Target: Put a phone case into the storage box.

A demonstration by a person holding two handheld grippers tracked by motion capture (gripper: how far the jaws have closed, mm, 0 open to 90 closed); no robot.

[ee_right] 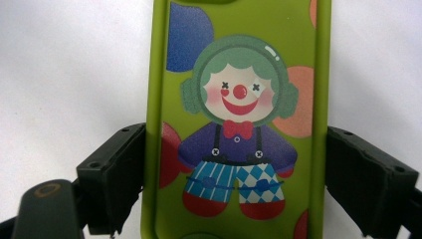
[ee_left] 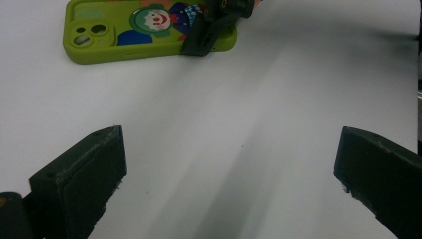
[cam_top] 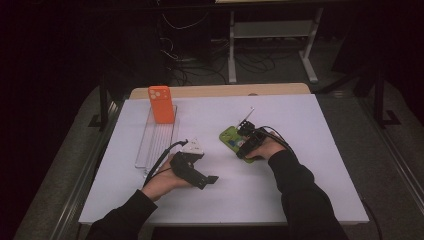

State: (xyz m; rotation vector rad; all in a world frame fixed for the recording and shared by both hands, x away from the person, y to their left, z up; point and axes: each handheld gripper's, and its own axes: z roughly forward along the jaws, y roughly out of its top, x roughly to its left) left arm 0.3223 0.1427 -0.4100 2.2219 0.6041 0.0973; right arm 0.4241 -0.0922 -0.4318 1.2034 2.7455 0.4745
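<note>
While distant above, green phone case (ee_right: 239,124) shows its clown (up close).

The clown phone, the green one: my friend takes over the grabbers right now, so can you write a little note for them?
Right gripper: jaws at both long edges of the green clown phone case, which lies flat on the white table; whether they pinch yet is unclear.
Left gripper: open, empty, low over the table.
Orange phone case: standing at the far end of the clear rack.
Done: the orange case is racked.
Left, probably: grip the green case, lift it, slot it into the rack.
</note>
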